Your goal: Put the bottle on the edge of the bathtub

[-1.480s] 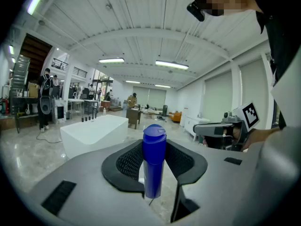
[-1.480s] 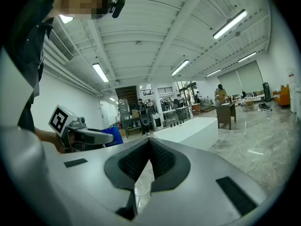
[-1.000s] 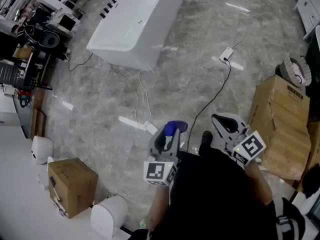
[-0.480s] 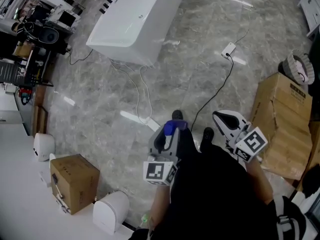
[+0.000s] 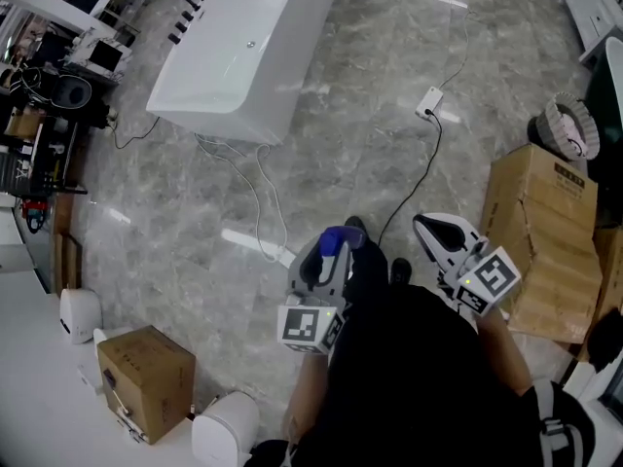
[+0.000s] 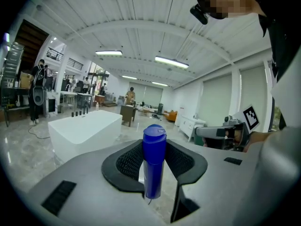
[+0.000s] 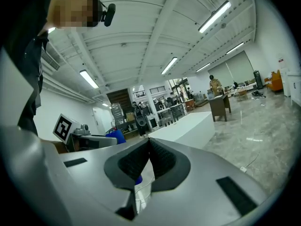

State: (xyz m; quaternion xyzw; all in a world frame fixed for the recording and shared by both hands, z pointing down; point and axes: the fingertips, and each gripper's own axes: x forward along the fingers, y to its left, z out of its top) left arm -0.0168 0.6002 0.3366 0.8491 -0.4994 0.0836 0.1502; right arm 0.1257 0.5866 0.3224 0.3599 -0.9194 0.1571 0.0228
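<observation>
The white bathtub [image 5: 229, 66] stands on the grey marble floor [image 5: 360, 154], with black tap fittings [image 5: 187, 10] at its far end. The left gripper [image 5: 324, 261] is well short of the bathtub's near end and clamps the blue bottle [image 6: 154, 160] between its jaws. The bottle stands upright, cap on top, with the ribbed pads against both its sides. It is carried above the floor, well apart from the bathtub and nowhere near its edge.

The right gripper [image 5: 435, 232] is beside the left one, on the side farther from the bathtub. Its jaws are pressed together with nothing between them.

A white socket block [image 5: 429, 103] with a black cable lies on the floor off the bathtub's right side. A large cardboard box [image 5: 540, 232] sits farther out that way.
</observation>
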